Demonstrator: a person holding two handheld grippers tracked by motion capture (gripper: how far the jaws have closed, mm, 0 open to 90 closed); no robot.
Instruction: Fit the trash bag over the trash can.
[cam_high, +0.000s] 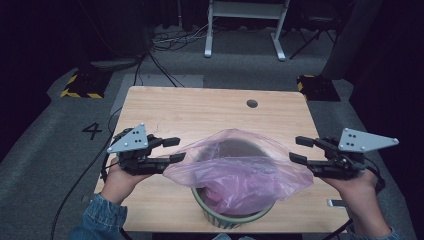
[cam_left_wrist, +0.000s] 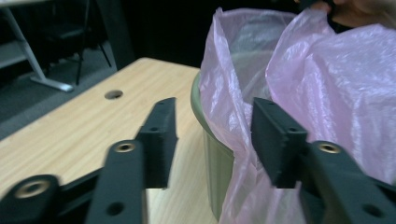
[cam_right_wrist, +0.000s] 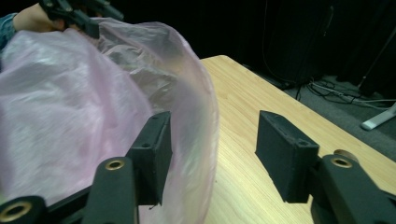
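Lining the green bin (cam_high: 227, 216) at the bench's (cam_high: 165, 107) six o'clock edge: pink bag (cam_high: 240, 170) sits inside, loosely draped, rim not yet tucked. My left gripper (cam_high: 175, 149) at nine o'clock and right gripper (cam_high: 301, 149) at three both gape, holding nothing.

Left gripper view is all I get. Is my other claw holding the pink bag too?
Observer: No. The right claw is open beside the pink bag, pressing on nothing.
Operator: Does the bag cover the whole bin?
Observer: No. From above, the green bin has its near rim bare below the bag.
Operator: What's on the floor past the table?
Observer: A yellow-and-black striped block sits off the far left corner.
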